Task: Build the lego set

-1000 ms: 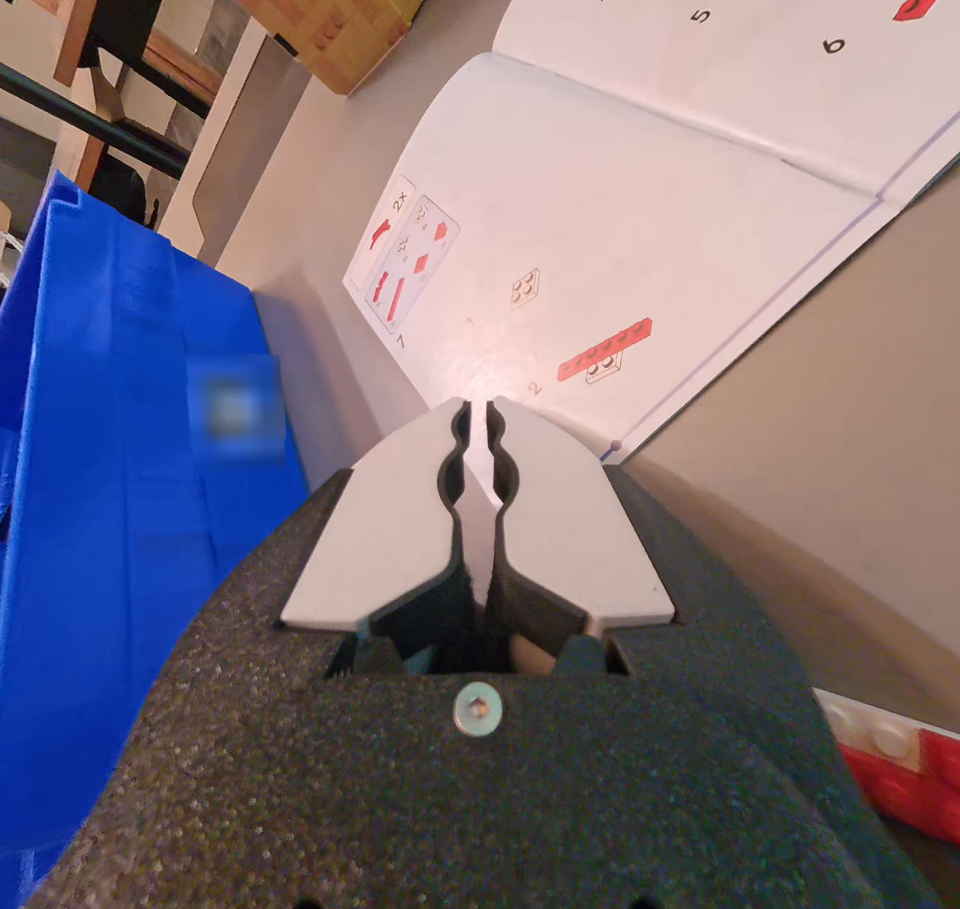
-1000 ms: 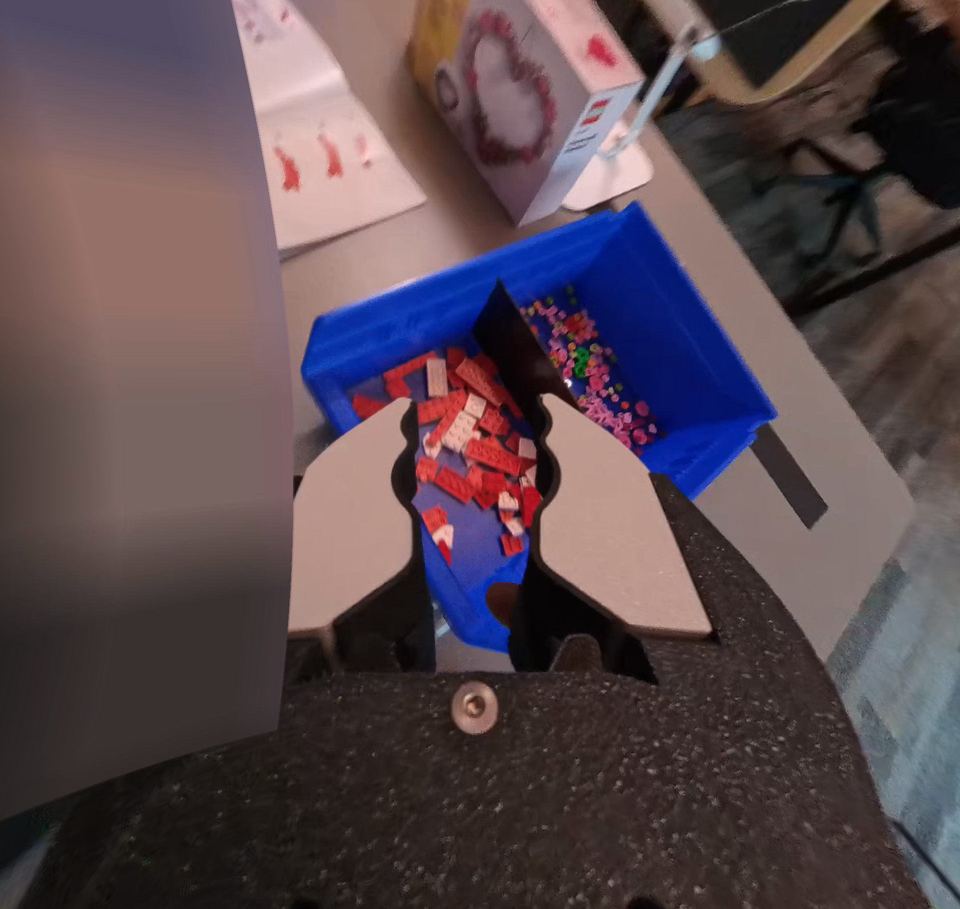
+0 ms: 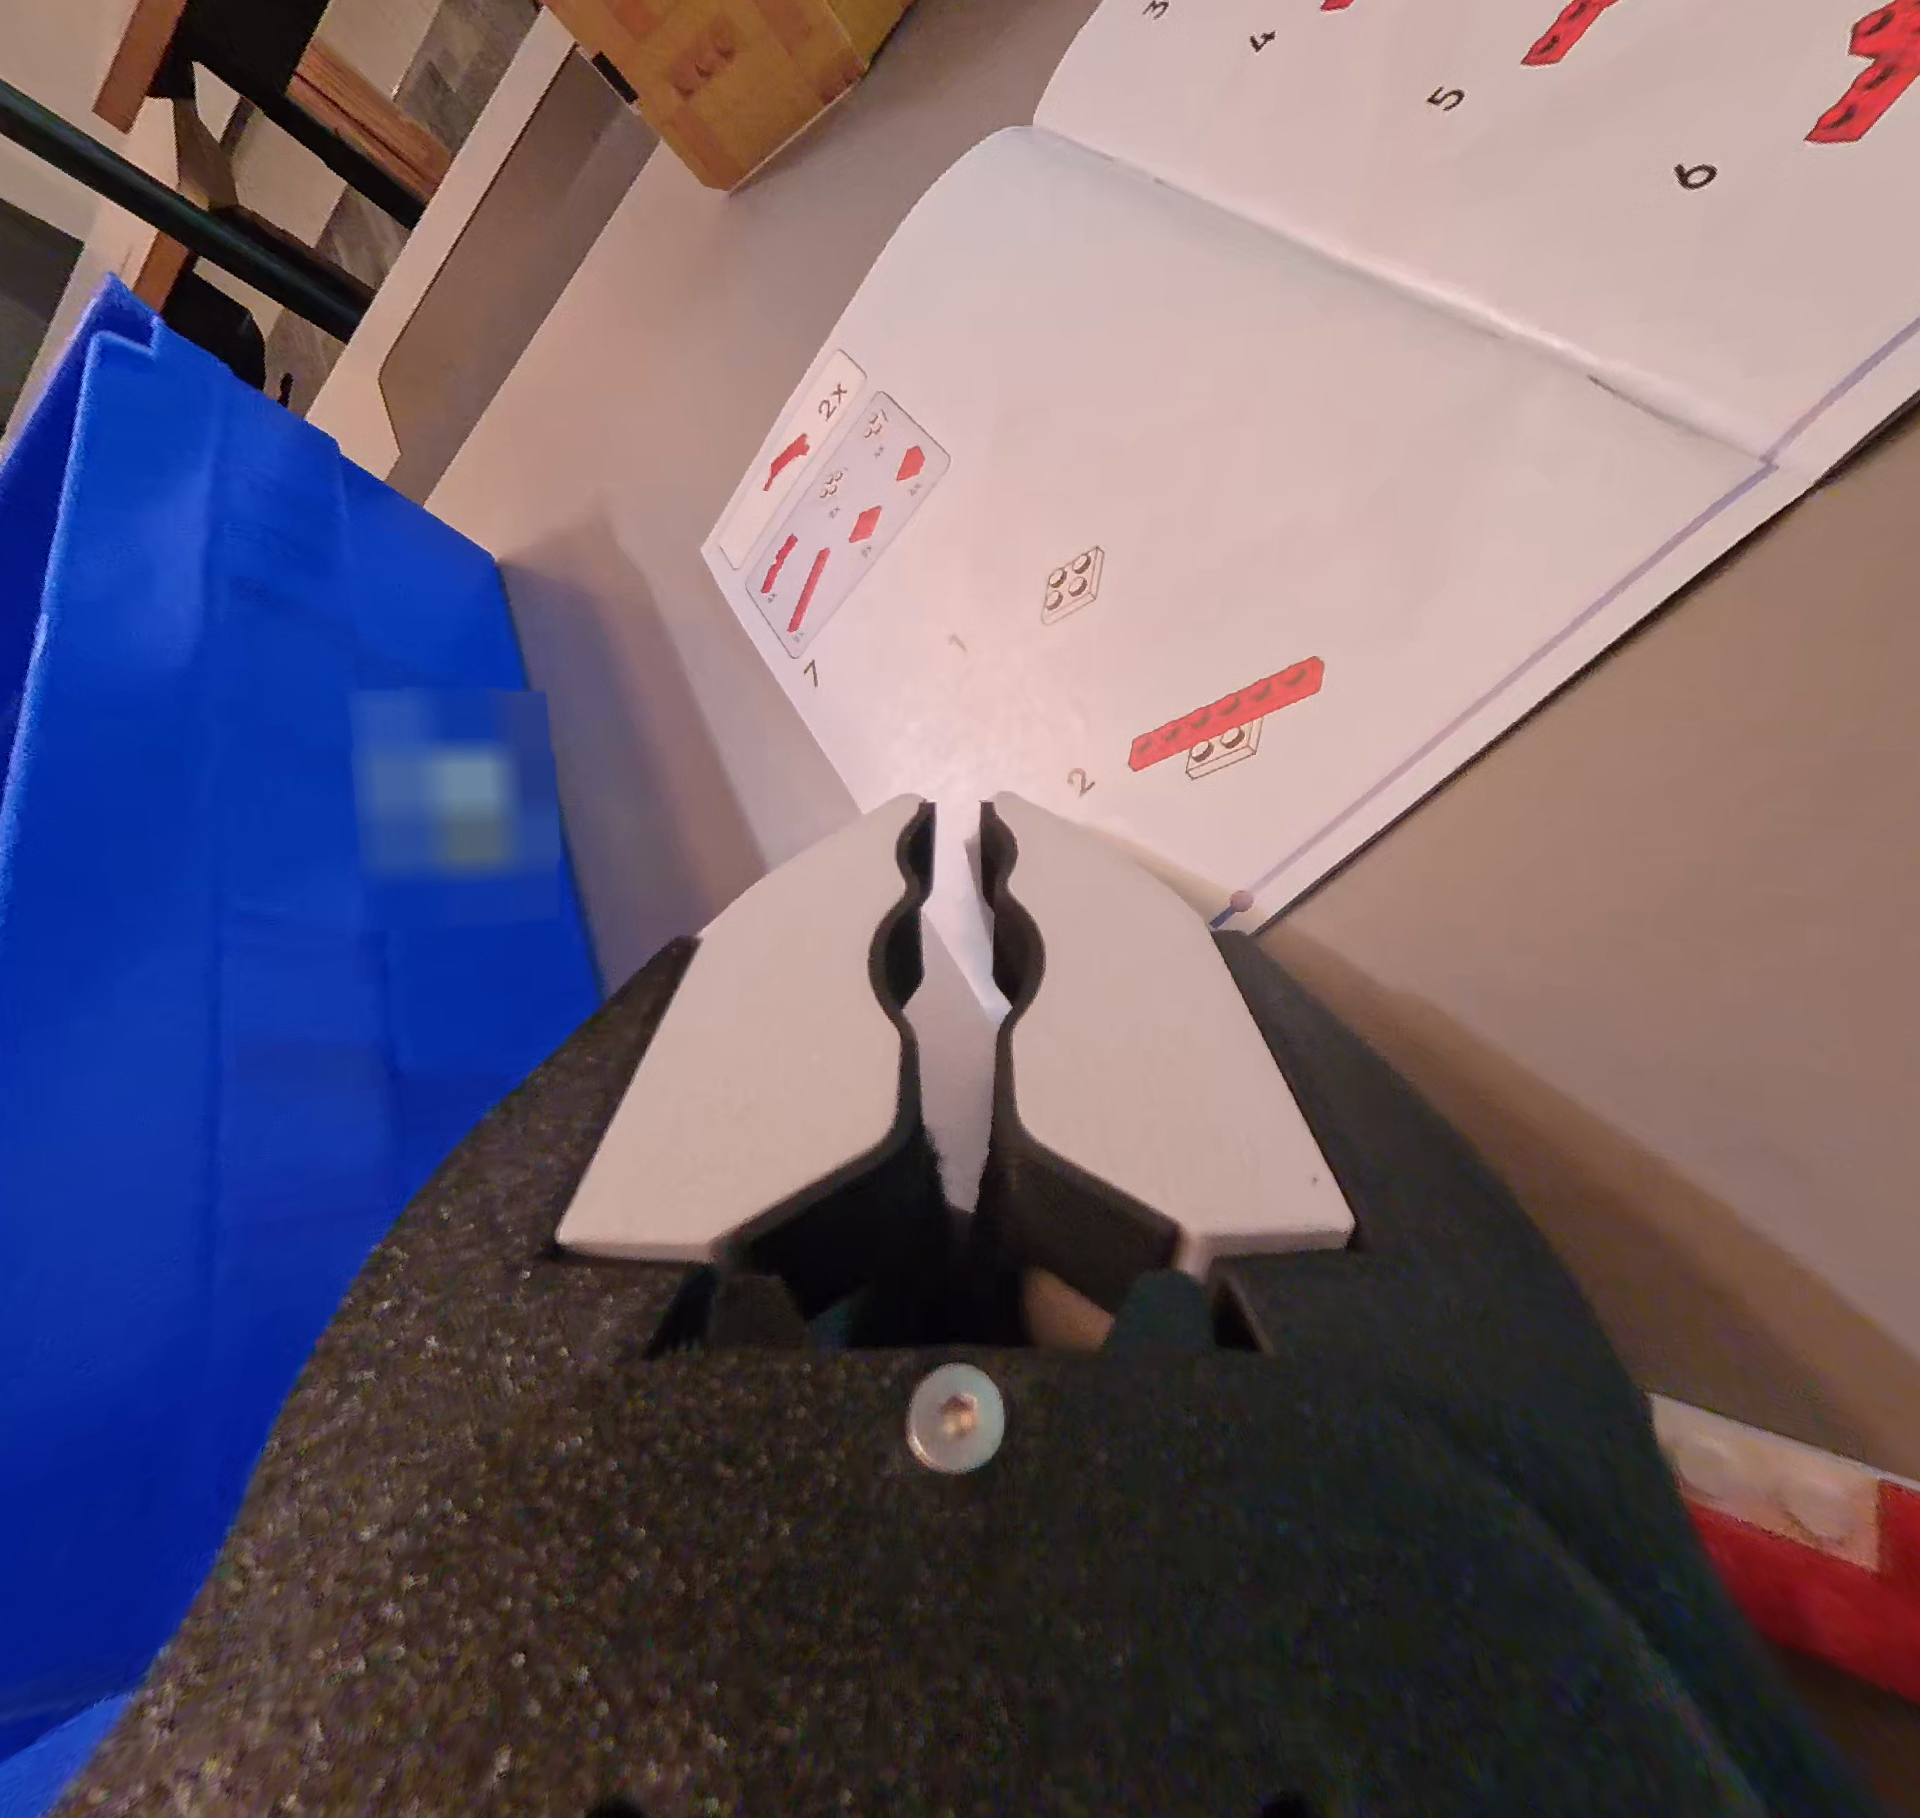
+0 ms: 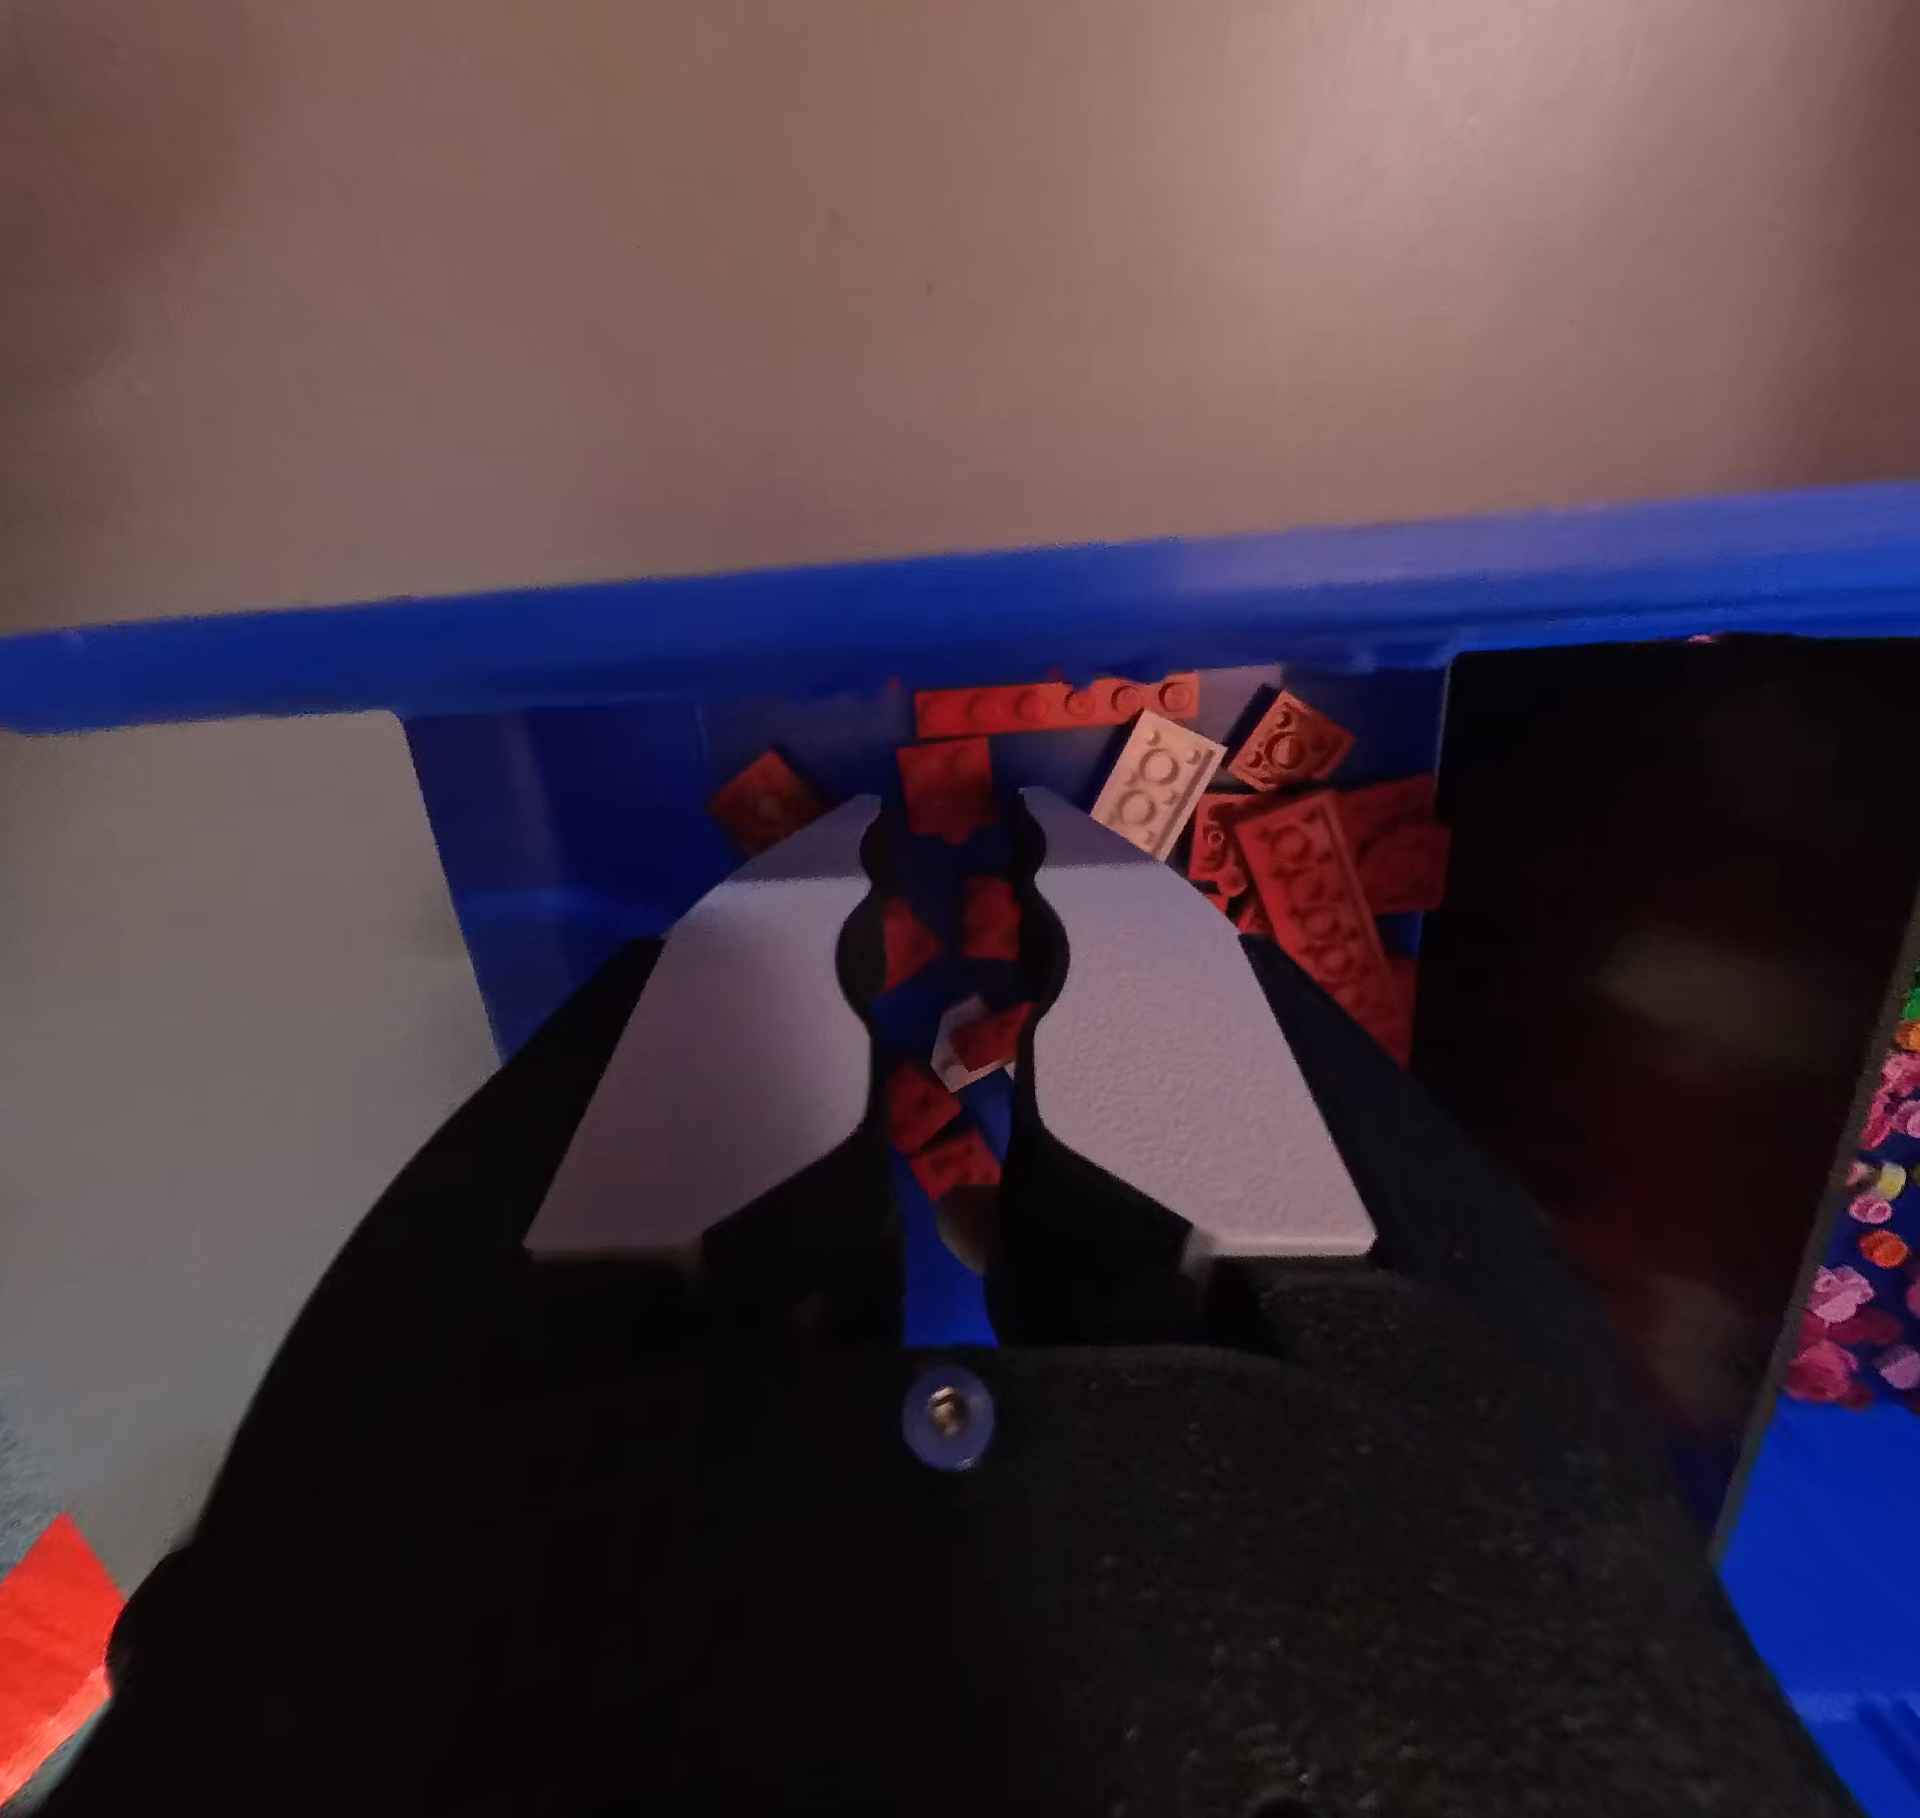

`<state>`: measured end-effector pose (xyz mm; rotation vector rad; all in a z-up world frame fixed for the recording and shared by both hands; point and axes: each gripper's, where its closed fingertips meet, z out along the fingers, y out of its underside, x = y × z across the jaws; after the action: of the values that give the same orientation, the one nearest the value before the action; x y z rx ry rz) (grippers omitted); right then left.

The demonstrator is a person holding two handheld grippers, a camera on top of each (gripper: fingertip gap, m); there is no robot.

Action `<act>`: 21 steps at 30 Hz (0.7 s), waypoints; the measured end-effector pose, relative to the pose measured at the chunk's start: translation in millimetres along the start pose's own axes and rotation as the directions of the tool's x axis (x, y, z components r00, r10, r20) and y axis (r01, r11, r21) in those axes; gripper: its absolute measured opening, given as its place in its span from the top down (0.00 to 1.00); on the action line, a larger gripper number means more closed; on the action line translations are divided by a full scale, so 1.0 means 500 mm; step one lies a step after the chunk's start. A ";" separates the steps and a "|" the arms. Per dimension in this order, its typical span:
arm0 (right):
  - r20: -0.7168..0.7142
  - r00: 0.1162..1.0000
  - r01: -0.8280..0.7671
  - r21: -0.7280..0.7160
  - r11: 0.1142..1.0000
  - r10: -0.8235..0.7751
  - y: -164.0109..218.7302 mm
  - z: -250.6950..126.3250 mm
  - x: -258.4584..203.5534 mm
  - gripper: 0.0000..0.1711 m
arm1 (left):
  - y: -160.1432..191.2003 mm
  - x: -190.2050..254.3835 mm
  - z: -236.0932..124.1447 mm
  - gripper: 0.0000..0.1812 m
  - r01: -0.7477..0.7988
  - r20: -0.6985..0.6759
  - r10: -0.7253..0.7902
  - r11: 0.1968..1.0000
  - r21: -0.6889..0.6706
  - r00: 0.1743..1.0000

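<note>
My left gripper (image 3: pixel 956 818) hovers low over the near corner of the open white instruction booklet (image 3: pixel 1299 480). Its jaws are almost together and hold nothing; only the page and the table show in the slit. My right gripper (image 4: pixel 954 812) is down inside the blue bin (image 4: pixel 935 615), over the compartment of loose red pieces (image 4: pixel 1320 895). A white plate (image 4: pixel 1153 792) lies among them. Its jaws stand a little apart with a small red plate (image 4: pixel 943 781) at the tips. I cannot tell whether they touch it.
The bin's outer wall (image 3: pixel 260 833) stands close on the left gripper's left. A black divider (image 4: pixel 1621 1041) splits the bin, with small pink and coloured bits (image 4: pixel 1870 1301) beyond it. A red and white built part (image 3: pixel 1829 1550) lies at lower right. A yellow box (image 3: pixel 727 12) stands behind. Left tips to right tips: about 40 cm.
My right gripper has dropped from above the bin into the red-piece compartment, and its jaws have narrowed. My left gripper has stayed in place.
</note>
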<state>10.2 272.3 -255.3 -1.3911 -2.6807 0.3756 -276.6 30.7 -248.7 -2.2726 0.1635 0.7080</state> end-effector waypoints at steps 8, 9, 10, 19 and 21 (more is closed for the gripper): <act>-0.168 0.986 0.007 0.066 0.998 0.004 -0.008 -0.087 0.023 0.91 | 0.012 -0.035 -0.028 0.89 -0.007 0.066 0.009 1.000 -0.023 0.998; -0.213 0.977 0.009 0.094 0.996 0.011 -0.016 -0.119 0.027 0.91 | 0.005 -0.040 -0.037 0.89 0.017 0.065 -0.017 1.000 0.005 0.998; -0.260 0.965 0.017 0.131 0.991 0.018 -0.027 -0.153 0.028 0.91 | -0.004 -0.042 -0.048 0.88 0.051 0.054 -0.053 0.998 0.041 0.997; -0.244 0.945 0.316 0.509 0.801 -0.218 -0.250 -0.282 -0.141 0.91 | -0.195 0.096 -0.207 0.89 0.621 -0.666 -0.315 0.730 0.285 0.676; -0.268 0.886 0.462 0.422 0.780 -0.380 -0.291 -0.247 -0.177 0.91 | -0.225 0.121 -0.233 0.89 0.657 -0.739 -0.294 0.708 0.257 0.606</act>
<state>-29.1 140.8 -95.7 -0.6243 -2.4238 0.7628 -138.9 36.7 -144.4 -1.7949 0.0203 -0.4382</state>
